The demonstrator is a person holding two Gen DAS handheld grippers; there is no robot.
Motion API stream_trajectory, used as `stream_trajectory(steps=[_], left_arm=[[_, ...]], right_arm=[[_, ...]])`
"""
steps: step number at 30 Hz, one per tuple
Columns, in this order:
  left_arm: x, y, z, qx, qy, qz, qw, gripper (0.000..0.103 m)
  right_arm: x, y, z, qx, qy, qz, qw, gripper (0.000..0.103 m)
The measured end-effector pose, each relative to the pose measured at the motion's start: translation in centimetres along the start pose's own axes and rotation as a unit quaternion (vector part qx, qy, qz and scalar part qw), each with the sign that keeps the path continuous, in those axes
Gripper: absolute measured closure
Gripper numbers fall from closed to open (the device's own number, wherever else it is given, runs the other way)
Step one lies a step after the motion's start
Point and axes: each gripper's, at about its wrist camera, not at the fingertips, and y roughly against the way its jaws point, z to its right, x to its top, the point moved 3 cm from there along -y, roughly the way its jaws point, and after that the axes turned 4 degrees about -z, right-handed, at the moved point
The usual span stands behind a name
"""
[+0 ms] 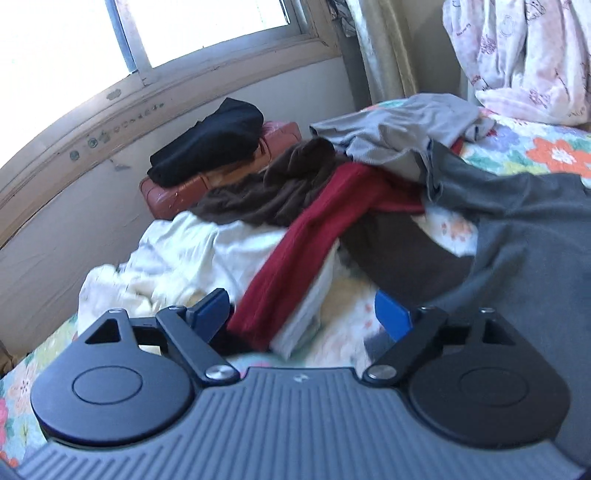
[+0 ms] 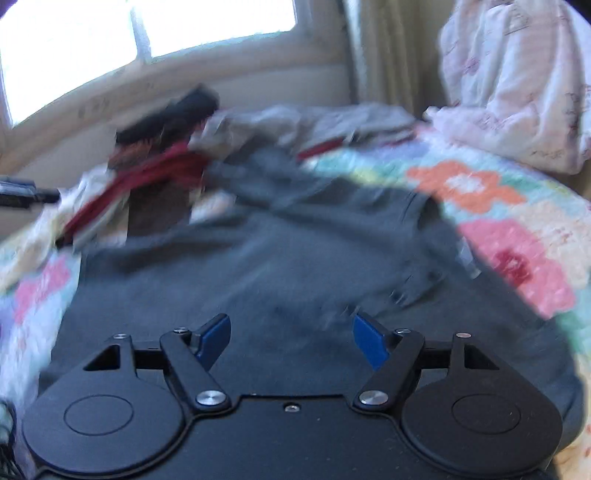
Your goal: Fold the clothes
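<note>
A dark grey garment (image 2: 280,266) lies spread flat on the floral bedspread (image 2: 491,206); it also shows at the right of the left wrist view (image 1: 524,229). My right gripper (image 2: 291,339) is open and empty, low over this garment's near part. My left gripper (image 1: 303,317) is open and empty, its blue pads apart above a red garment (image 1: 295,258) and white cloth (image 1: 177,266). Behind lies a heap with a brown garment (image 1: 266,195) and a light grey one (image 1: 395,125). The right wrist view is motion-blurred.
A black folded garment (image 1: 210,140) rests on a reddish-brown case (image 1: 166,192) by the wall under the window (image 1: 184,29). A pale pink printed bundle (image 1: 524,55) sits at the far right. A curtain (image 1: 384,44) hangs at the back. The other gripper's tip (image 2: 22,194) shows at the left edge.
</note>
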Motion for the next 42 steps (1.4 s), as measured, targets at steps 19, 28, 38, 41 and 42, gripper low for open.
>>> stream_trajectory(steps=[19, 28, 38, 41, 42], left_arm=[[-9.4, 4.9, 7.5, -0.250, -0.062, 0.050, 0.9651, 0.049], [-12.8, 8.5, 15.7, -0.375, -0.081, 0.008, 0.9236, 0.050], [-13.9, 9.3, 18.8, -0.393, -0.117, 0.013, 0.9120, 0.047], [-14.0, 10.1, 18.5, -0.403, -0.118, 0.009, 0.9073, 0.046], [-14.1, 10.3, 18.5, -0.401, -0.128, 0.009, 0.9069, 0.046]], right_arm=[[-5.7, 17.5, 6.9, -0.162, -0.139, -0.070, 0.975, 0.069], [-16.8, 17.2, 8.8, -0.214, -0.314, -0.067, 0.923, 0.042], [-15.0, 16.3, 7.1, -0.180, -0.240, 0.040, 0.953, 0.093], [-13.7, 19.9, 5.3, -0.230, -0.210, 0.060, 0.948, 0.093], [-14.1, 20.2, 5.0, -0.233, -0.215, 0.052, 0.947, 0.094]])
